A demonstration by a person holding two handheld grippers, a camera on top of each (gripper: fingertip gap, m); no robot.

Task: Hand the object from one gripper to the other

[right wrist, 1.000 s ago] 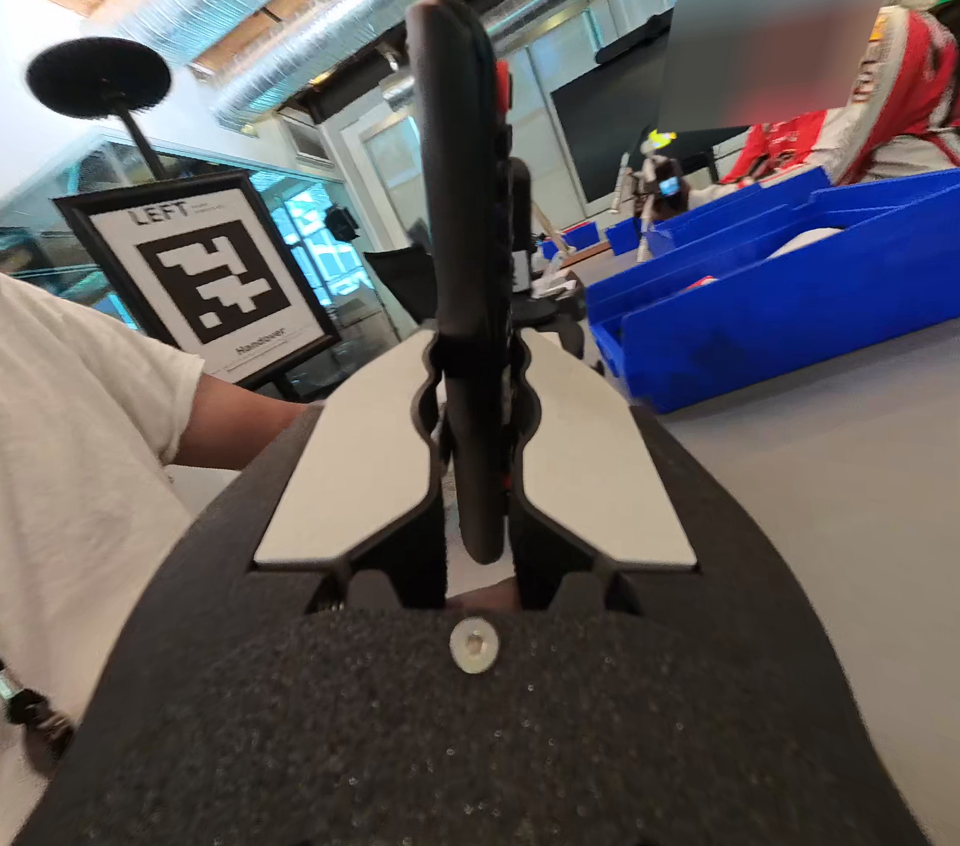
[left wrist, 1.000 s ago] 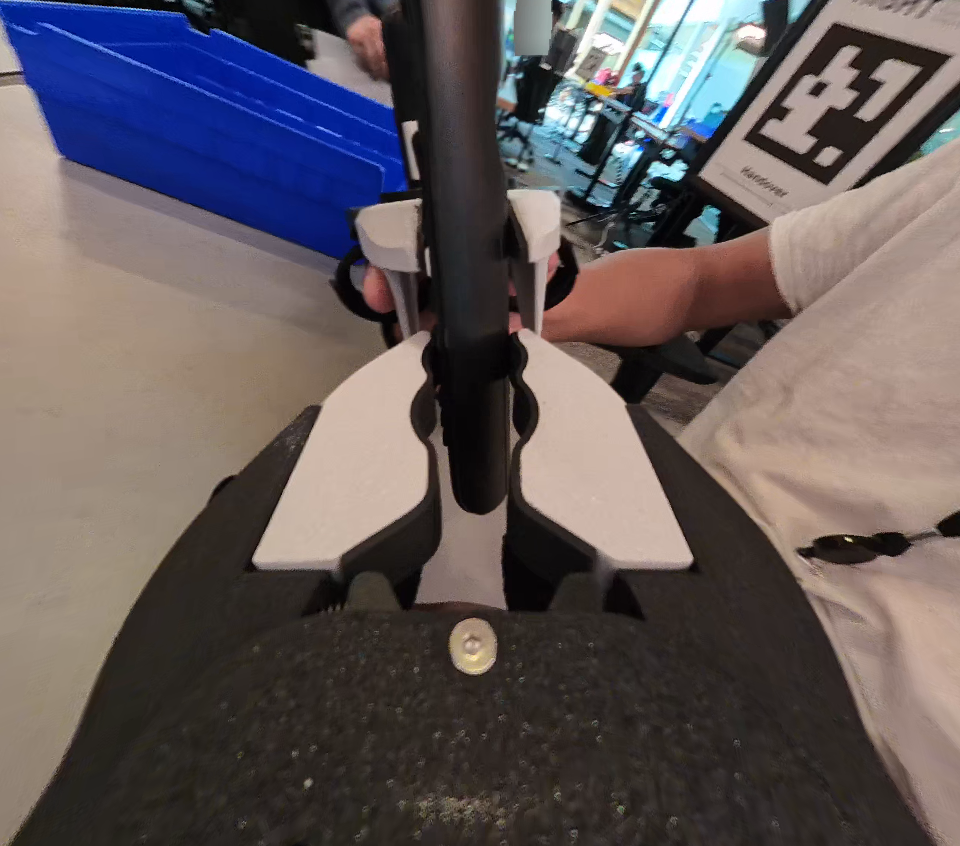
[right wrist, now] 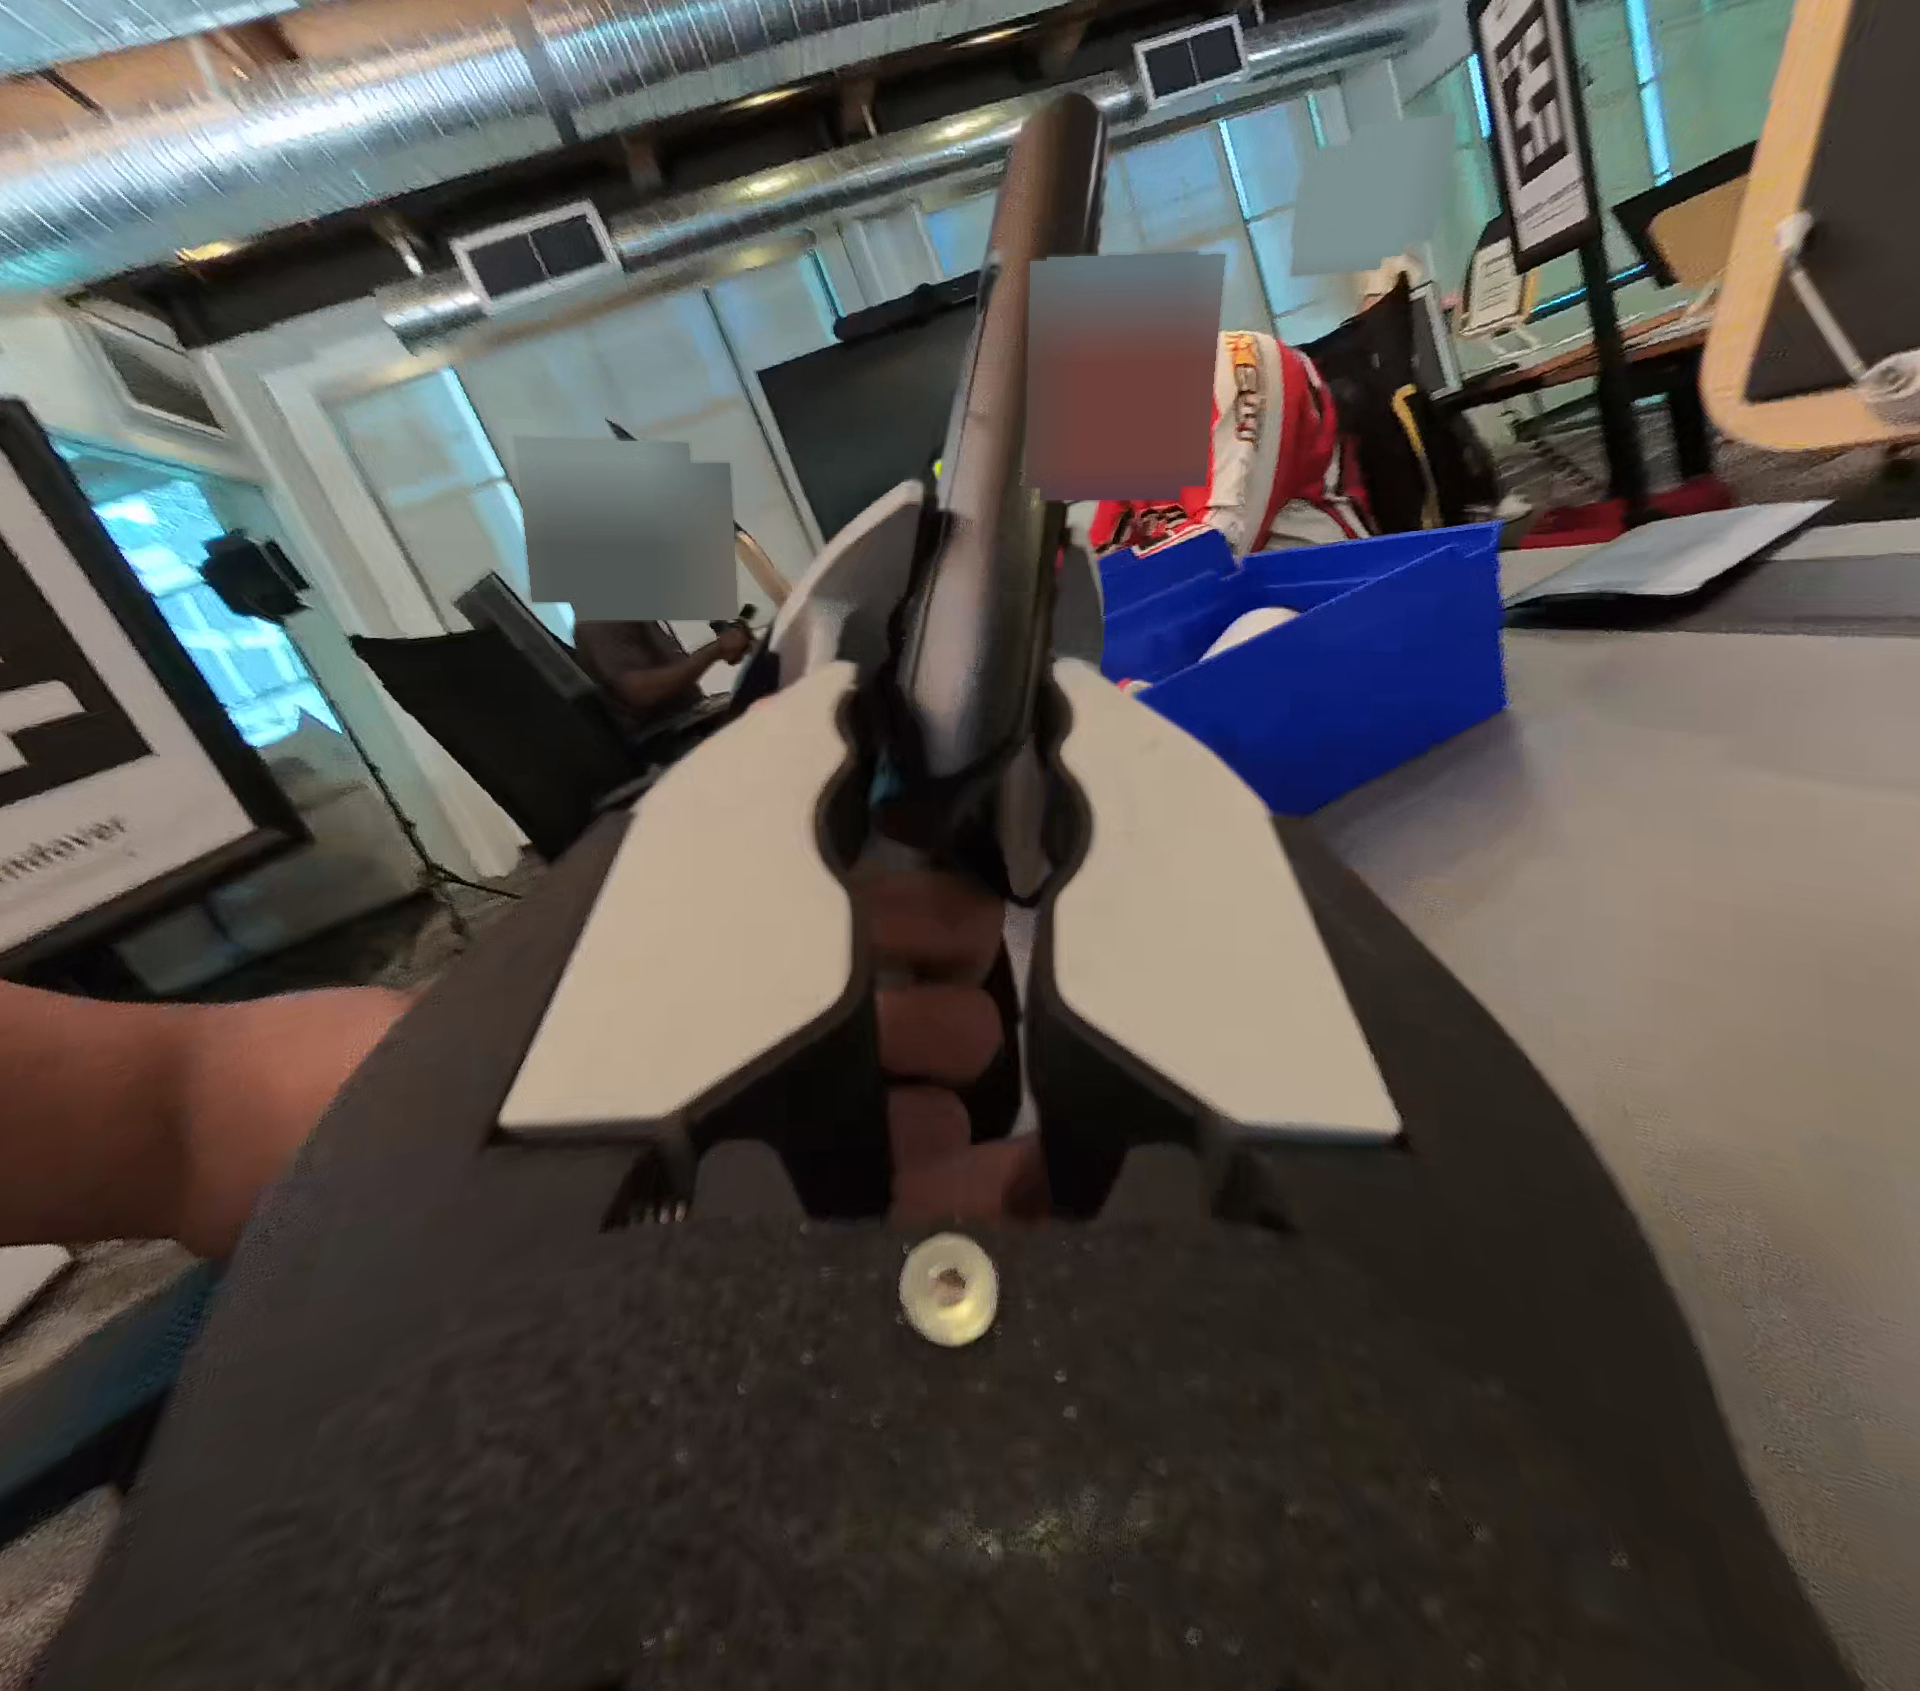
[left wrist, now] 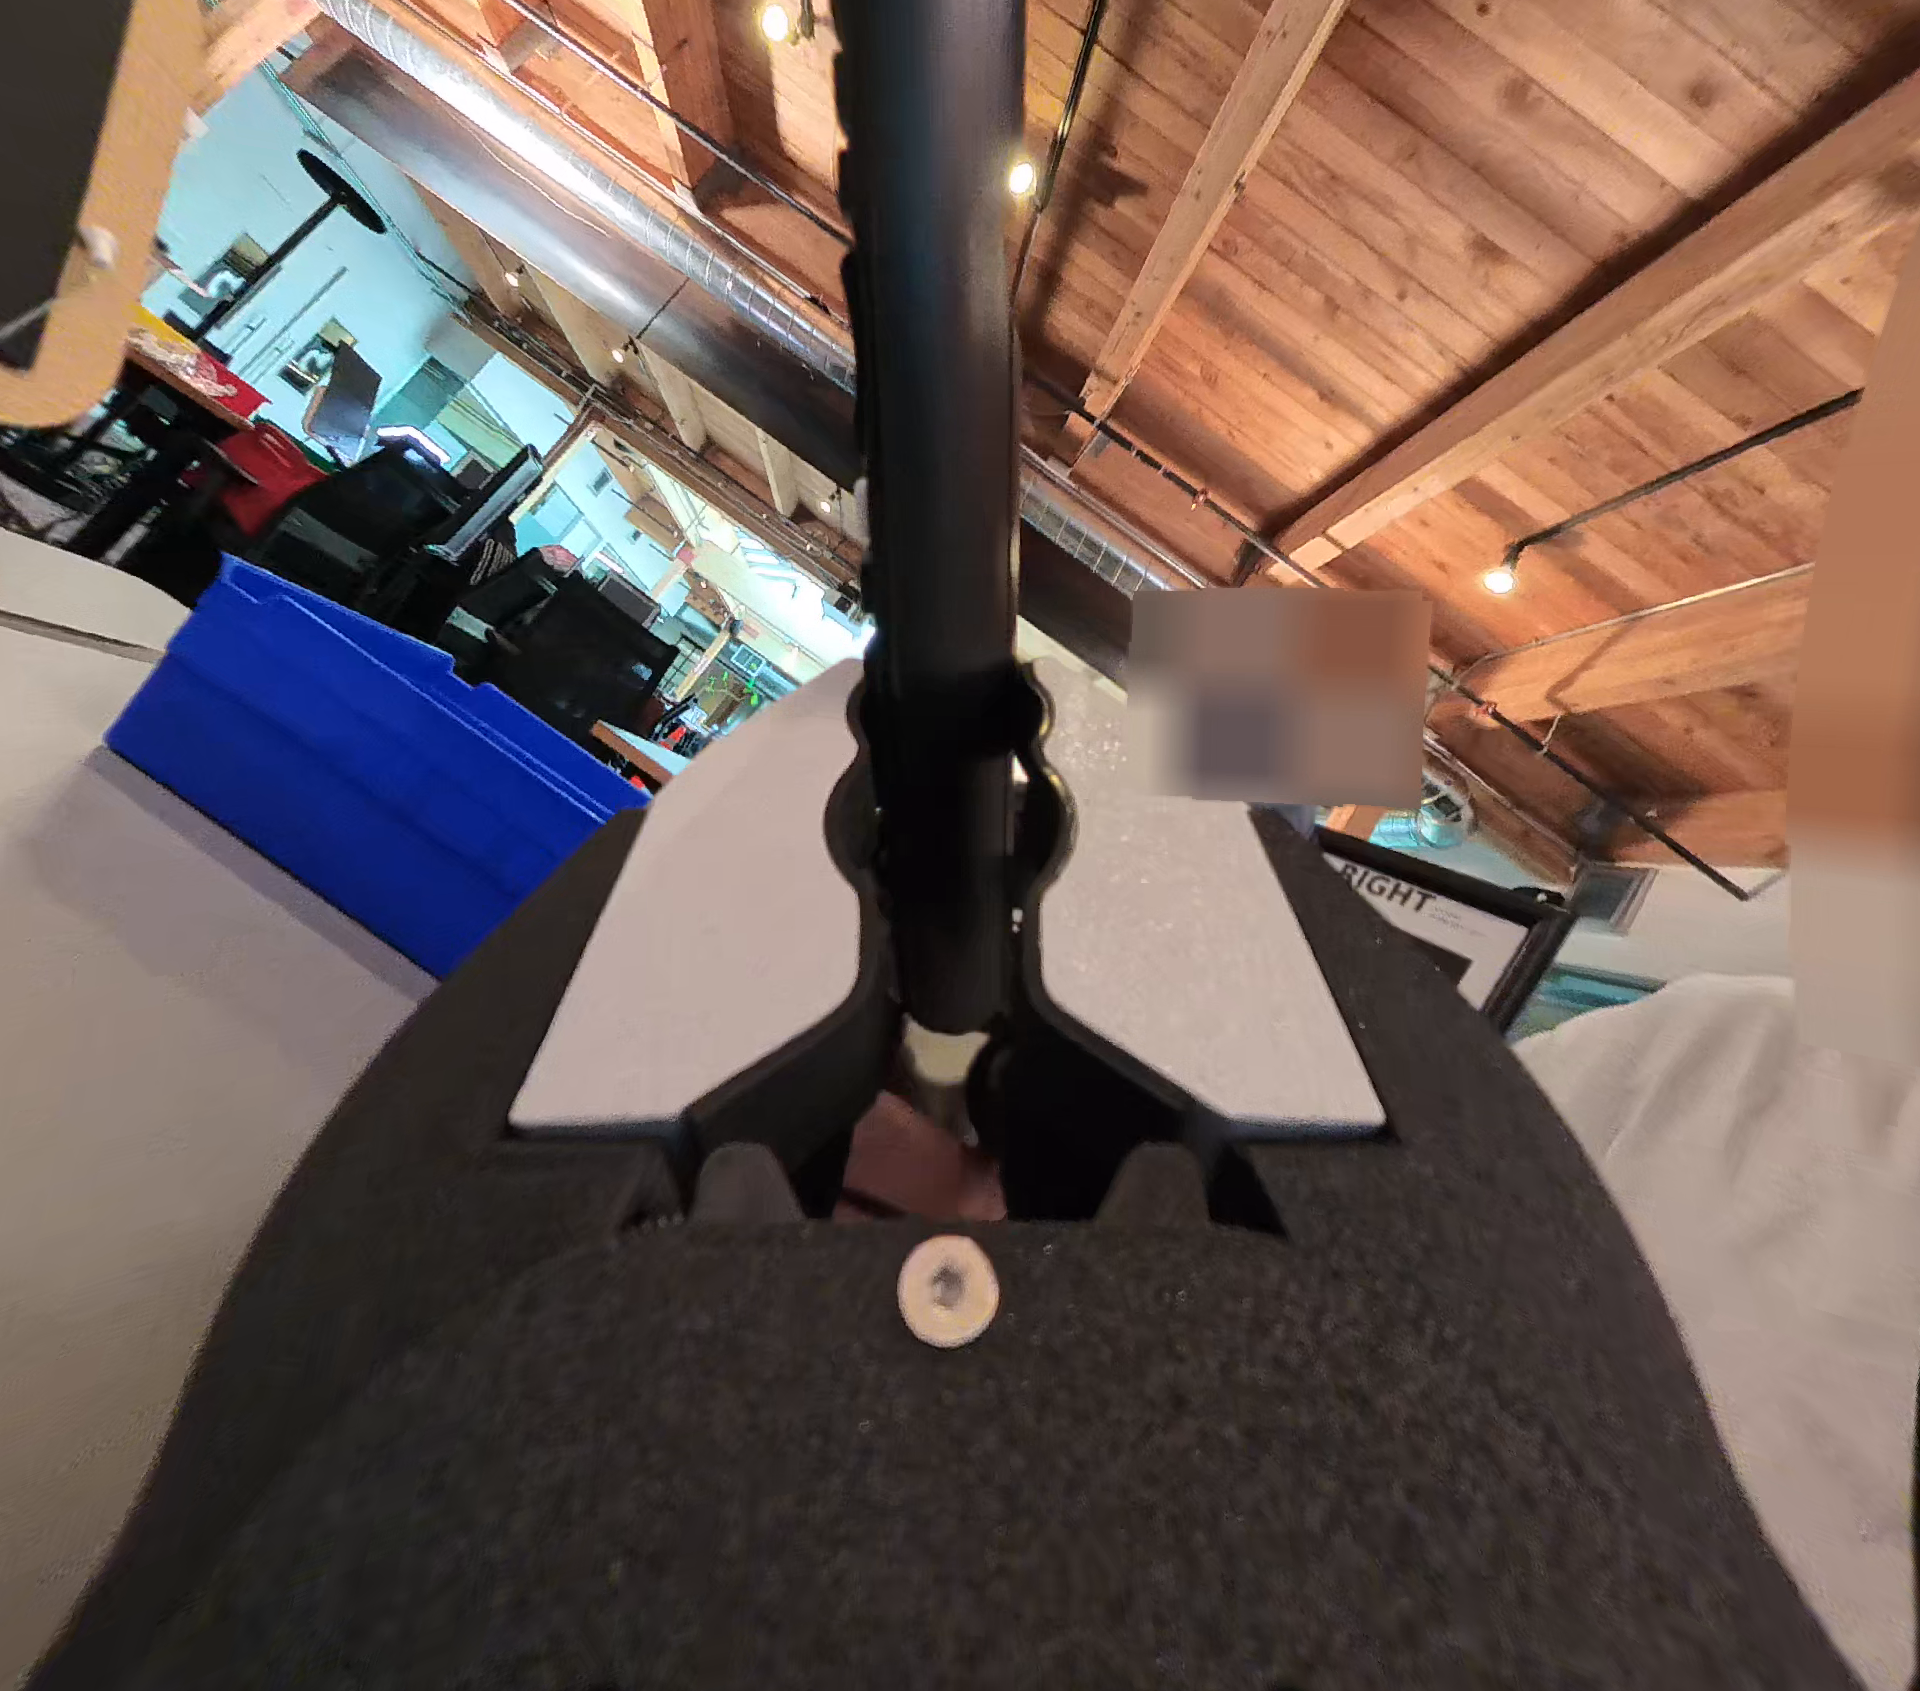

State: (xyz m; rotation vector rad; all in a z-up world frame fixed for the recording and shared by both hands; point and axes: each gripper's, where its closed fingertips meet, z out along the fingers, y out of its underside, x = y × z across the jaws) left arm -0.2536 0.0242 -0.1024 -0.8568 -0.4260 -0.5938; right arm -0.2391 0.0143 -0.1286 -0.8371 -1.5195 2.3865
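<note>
A long black remote-like object [left wrist: 935, 394] stands up between the fingers of my left gripper [left wrist: 940, 737], which is shut on its lower end and points toward the wooden ceiling. In the right wrist view the same object [right wrist: 997, 519] leans up and to the right, just beyond my right gripper [right wrist: 956, 727]. The right jaws stand apart with a gap on each side of the object, and a hand shows through that gap. One white finger of the left gripper [right wrist: 831, 592] shows behind the object. The right gripper does not show in the left wrist view.
Blue plastic bins [left wrist: 364, 758] [right wrist: 1330, 685] sit on the grey table [left wrist: 156, 1070] [right wrist: 1662, 914]. Framed black-and-white marker signs [left wrist: 1455, 935] [right wrist: 104, 706] stand beside it. The person's white shirt [left wrist: 1766, 1226] and forearm [right wrist: 156, 1111] are close by. The grippers are tip to tip, or close to it.
Both grippers were shut on the object. Now the right jaws have widened off it. The left gripper has tilted upward with the object, and the right gripper no longer shows in its view.
</note>
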